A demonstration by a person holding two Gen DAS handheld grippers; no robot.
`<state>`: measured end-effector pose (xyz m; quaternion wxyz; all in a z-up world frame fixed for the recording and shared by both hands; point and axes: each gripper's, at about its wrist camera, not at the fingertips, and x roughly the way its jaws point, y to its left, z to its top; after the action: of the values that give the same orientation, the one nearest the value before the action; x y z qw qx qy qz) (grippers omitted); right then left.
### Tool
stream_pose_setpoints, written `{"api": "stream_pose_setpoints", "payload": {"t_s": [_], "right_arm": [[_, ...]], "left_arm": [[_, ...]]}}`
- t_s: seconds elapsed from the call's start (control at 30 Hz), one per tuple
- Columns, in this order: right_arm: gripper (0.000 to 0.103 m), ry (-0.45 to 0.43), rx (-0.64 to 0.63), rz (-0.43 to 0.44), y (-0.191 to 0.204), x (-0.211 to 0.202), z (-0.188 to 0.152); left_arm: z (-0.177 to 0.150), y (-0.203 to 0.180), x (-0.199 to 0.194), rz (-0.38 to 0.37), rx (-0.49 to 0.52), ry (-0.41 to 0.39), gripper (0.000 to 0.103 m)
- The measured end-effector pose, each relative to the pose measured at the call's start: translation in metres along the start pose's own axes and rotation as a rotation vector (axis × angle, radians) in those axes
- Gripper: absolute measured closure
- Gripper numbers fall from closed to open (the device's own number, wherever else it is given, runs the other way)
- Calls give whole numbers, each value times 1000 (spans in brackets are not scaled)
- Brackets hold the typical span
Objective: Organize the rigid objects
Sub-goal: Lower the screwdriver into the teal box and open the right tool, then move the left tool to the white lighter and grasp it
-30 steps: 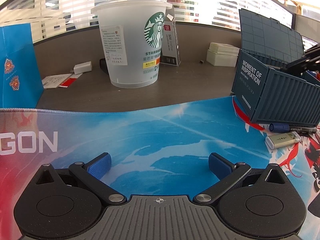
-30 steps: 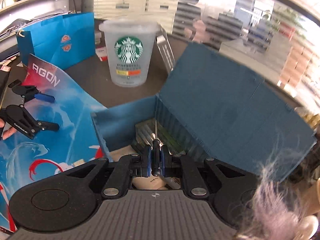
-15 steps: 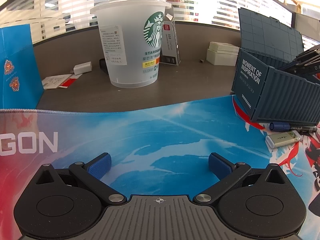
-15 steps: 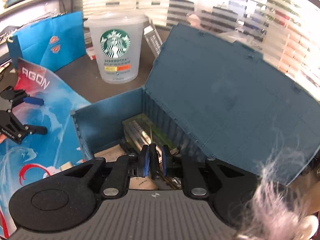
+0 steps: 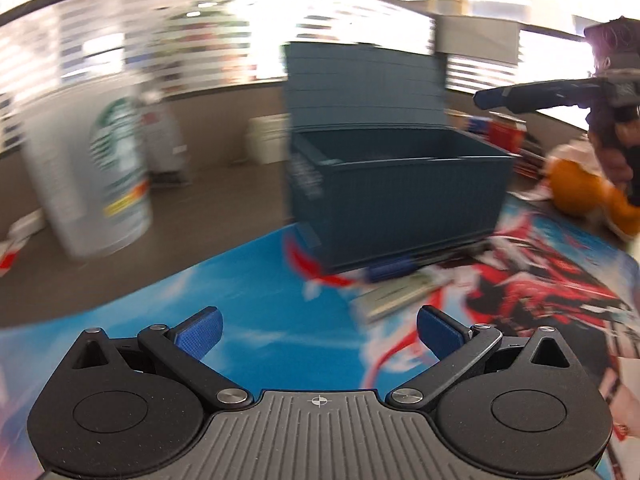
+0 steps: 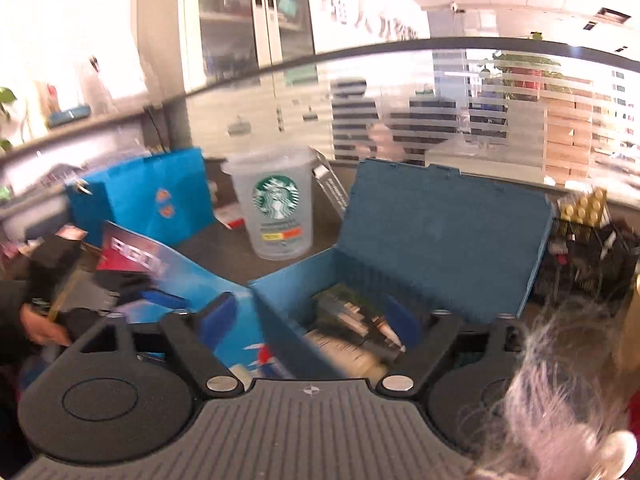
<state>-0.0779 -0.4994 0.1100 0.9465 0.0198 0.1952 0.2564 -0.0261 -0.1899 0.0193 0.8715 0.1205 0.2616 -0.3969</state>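
Right tool (image 6: 310,322) had just been opening, jaws wide and empty over the box (image 6: 400,264) at centre frame, pens (image 6: 384,326) inside. Left tool (image 5: 318,330) released, empty above the mat (image 5: 240,292); marker (image 5: 390,270) lay just before the box.

One blue box (image 6: 436,236) — one plastic cup (image 6: 276,208) — one blue bag (image 6: 152,196)

The blue box (image 5: 400,196) is faced low from the mat by the left view, and overlooked closely by the right (image 6: 440,240); both share it.
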Motion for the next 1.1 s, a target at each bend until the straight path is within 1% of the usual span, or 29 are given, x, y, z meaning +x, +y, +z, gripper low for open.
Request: {"api": "stream_pose_setpoints", "payload": {"t_s": [0.07,0.13,0.2,0.3,0.37,0.5,0.63,0.7,0.73,0.83,0.87,0.93,1.0,1.03,1.07,1.1], "right_arm": [[16,-25,34,29,5,-13,-15],[15,-38,59,34,11,-25,-29],[13,-46,87,35,16,-34,-44],[10,-71,141,47,20,-42,-65],[10,-73,175,46,20,-44,-77],[9,-98,240,45,16,-50,-95],[8,-141,305,42,9,-57,-107],[7,-163,335,38,5,-58,-112],[7,-172,350,35,2,-59,-115],[6,-182,393,11,-8,-60,-124],[6,-185,409,9,-11,-59,-126],[6,-200,438,9,-16,-59,-132],[4,-211,457,5,-19,-59,-137],[3,-208,479,5,-20,-59,-138],[3,-213,493,5,-22,-60,-140],[3,-223,502,5,-24,-62,-141]], "left_arm": [[6,-8,11,-49,51,13,0],[10,-13,23,-92,102,38,0],[11,-16,34,-123,126,63,0],[12,-18,44,-161,131,91,0],[14,-20,50,-181,124,105,0],[15,-27,57,-240,124,110,0],[13,-40,59,-347,154,135,0],[11,-45,55,-420,179,146,0],[11,-48,54,-437,194,150,0],[11,-54,57,-341,214,136,1],[12,-53,60,-328,197,132,4],[15,-50,64,-330,155,115,12],[18,-51,65,-315,162,114,29],[20,-52,65,-307,175,116,36],[21,-53,64,-304,184,118,50],[22,-53,64,-305,189,118,67]]}}
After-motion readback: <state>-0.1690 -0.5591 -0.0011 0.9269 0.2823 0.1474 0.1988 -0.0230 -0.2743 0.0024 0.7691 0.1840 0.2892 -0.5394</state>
